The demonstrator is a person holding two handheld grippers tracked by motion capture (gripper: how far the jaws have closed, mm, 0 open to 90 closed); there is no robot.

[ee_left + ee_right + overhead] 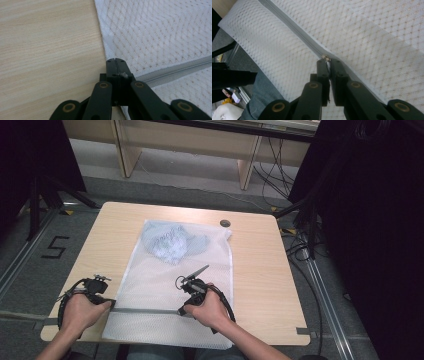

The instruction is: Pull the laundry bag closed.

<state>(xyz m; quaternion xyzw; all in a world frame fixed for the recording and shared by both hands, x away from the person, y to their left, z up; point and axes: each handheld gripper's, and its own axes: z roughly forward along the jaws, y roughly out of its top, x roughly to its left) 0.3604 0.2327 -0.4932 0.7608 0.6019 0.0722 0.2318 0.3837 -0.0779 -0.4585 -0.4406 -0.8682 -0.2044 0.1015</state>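
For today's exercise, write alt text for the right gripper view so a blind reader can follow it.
The right tongs, shut, pinch the zipper pull on a grey zipper running diagonally across a white mesh laundry bag.

White mesh bag (170, 285), grey zipper (145, 310), pale blue garment (172, 242), light wood table (260, 270)

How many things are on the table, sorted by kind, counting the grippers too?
Mesh laundry bags: 1
Blue-grey garments inside the bag: 1
Grippers: 2, the left gripper and the right gripper
Round dark caps in the tabletop: 1
Total: 5
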